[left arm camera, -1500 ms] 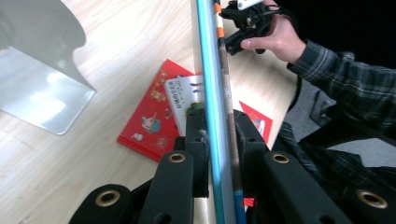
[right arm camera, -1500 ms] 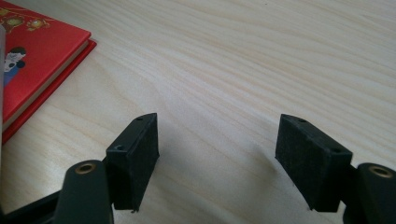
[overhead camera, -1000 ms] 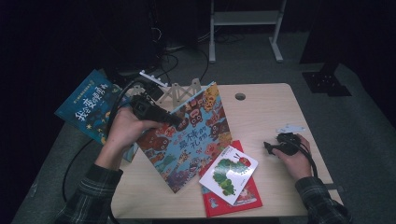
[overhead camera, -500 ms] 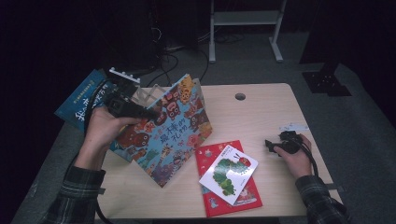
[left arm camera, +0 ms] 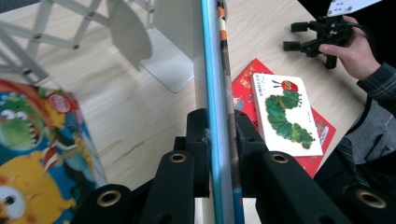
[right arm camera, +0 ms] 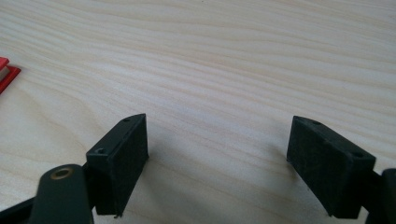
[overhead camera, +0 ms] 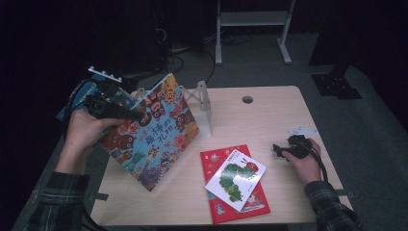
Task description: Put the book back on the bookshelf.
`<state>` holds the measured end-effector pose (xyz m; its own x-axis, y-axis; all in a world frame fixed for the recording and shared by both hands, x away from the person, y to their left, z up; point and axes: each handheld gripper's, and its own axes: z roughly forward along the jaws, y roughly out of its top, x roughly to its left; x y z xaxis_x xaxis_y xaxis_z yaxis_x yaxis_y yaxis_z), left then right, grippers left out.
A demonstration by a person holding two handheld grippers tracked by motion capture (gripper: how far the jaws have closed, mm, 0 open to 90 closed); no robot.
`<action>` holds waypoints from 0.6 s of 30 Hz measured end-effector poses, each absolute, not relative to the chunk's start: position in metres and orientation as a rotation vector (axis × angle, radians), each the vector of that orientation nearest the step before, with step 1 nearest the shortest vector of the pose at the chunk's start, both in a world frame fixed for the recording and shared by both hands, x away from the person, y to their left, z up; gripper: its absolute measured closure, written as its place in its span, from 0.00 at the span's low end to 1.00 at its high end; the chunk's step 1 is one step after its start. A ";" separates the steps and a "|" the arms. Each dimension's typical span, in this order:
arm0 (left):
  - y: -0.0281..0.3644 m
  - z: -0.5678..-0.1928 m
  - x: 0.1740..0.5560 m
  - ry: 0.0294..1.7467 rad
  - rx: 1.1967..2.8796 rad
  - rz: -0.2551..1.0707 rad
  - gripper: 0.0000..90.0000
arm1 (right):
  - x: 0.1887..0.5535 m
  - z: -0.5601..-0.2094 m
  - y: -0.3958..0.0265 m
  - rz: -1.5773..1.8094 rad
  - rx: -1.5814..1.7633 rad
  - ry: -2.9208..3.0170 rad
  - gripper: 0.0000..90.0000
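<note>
- We noted the left gripper [overhead camera: 126,114] at frame left, clamped on the monster picture book's [overhead camera: 153,134] upper edge, book hanging tilted below it.
- Right gripper [overhead camera: 281,150] sat at right, gaping, empty.

Picture book carried leftward
Left gripper [overhead camera: 129,114], clamped on the monster book [overhead camera: 153,132], has shifted it toward the table's [overhead camera: 269,115] left edge.

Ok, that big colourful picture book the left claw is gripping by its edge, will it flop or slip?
The picture book probably stays stiff: it hangs tilted from the left claw without sagging. Its glossy cover could slip, though both pads pinch it squarely.
</note>
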<state>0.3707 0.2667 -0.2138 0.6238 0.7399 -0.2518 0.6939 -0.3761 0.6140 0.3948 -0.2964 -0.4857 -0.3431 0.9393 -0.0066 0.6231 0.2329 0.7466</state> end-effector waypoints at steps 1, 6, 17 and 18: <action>0.271 -0.214 0.370 1.124 2.143 0.090 0.89 | 0.395 -0.486 -0.296 0.914 1.430 2.052 0.22; 0.291 -0.214 0.366 1.176 2.115 0.114 0.89 | 0.395 -0.486 -0.296 0.915 1.432 2.051 0.22; 0.330 -0.220 0.359 1.275 2.060 0.139 0.89 | 0.395 -0.486 -0.295 0.914 1.431 2.050 0.22; 0.333 -0.220 0.358 1.284 2.052 0.144 0.89 | 0.395 -0.486 -0.295 0.915 1.431 2.048 0.22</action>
